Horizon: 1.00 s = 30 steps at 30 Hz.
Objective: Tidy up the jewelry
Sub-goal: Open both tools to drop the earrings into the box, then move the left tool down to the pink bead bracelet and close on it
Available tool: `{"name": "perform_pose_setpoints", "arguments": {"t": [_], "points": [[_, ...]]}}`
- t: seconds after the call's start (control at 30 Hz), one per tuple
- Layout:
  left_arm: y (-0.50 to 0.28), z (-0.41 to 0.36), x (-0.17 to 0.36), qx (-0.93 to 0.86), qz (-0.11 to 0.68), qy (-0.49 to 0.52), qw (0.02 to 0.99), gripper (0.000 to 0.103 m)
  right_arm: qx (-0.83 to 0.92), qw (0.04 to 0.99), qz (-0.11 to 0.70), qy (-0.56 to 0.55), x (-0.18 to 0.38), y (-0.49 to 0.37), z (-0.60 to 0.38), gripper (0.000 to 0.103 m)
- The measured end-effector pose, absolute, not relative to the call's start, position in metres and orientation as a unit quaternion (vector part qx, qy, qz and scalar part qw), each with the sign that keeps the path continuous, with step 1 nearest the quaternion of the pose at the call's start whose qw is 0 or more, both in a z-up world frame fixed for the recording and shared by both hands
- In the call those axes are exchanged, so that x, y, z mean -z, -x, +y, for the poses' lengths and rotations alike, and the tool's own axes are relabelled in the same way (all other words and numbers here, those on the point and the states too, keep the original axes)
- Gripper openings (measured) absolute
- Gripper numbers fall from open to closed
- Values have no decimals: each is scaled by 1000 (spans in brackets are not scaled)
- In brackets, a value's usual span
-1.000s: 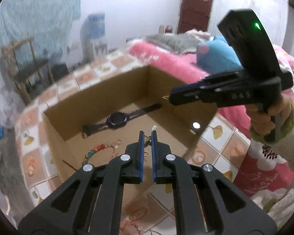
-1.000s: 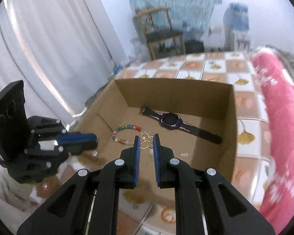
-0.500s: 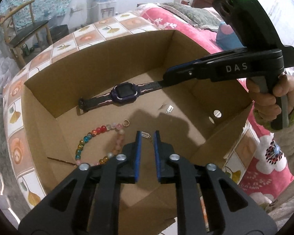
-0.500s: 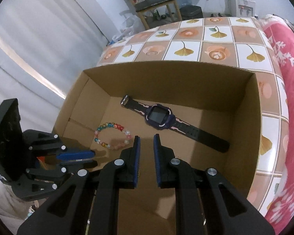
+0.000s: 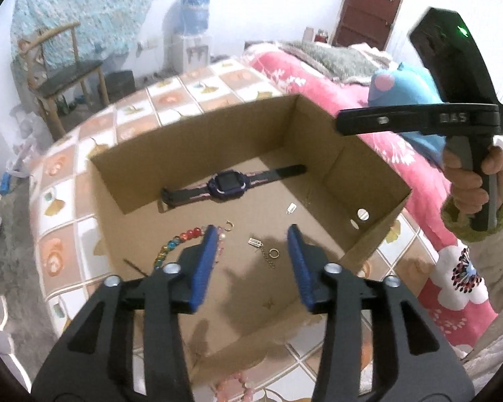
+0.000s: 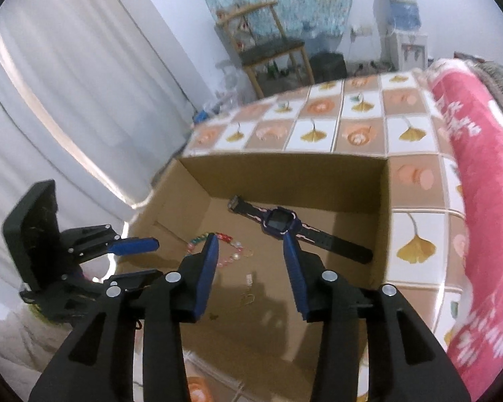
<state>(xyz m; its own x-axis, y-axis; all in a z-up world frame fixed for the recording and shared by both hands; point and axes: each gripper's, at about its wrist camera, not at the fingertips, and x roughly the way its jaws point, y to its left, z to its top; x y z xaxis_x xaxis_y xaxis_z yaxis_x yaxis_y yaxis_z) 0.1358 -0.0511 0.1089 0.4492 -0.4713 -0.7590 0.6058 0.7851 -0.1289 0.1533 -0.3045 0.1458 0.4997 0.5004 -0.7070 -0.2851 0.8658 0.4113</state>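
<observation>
Both grippers, left point(image 5: 251, 261) and right point(image 6: 249, 268), have just spread open and empty above the box point(image 5: 191, 140), leaving the chain point(image 5: 263, 251) dropped inside with the watch point(image 5: 226, 182).

Tiled tablecloth point(image 5: 67, 201), cardboard box point(image 5: 198, 140) on it

My left gripper point(image 5: 251, 234) hangs over the box point(image 5: 198, 140), its jaws just opened with nothing between them. On the floor below lie a chain point(image 5: 266, 254), beads point(image 5: 181, 239) and a watch point(image 5: 226, 182). My right gripper point(image 5: 345, 124) hovers above the far corner
</observation>
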Motion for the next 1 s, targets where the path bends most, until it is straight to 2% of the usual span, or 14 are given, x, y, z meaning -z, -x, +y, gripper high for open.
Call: {"name": "perform_pose_setpoints", "arguments": {"t": [0.07,0.2,0.47,0.73,1.0], "points": [[-125,-43,-116,319,404,-74,854,55,-234,871,413,-124,-161,-127,-311,44],[-97,-21,-124,312,382,-55,868,72,-220,898,365,-108,-178,-77,-320,55],[-48,33,-116,278,370,-17,886,83,-210,897,369,-122,-150,-2,-319,56],[-11,49,-71,249,412,-6,876,84,-211,861,436,-154,-88,13,-295,56],[3,37,-26,220,437,4,872,83,-184,851,464,-161,-47,8,-272,56]]}}
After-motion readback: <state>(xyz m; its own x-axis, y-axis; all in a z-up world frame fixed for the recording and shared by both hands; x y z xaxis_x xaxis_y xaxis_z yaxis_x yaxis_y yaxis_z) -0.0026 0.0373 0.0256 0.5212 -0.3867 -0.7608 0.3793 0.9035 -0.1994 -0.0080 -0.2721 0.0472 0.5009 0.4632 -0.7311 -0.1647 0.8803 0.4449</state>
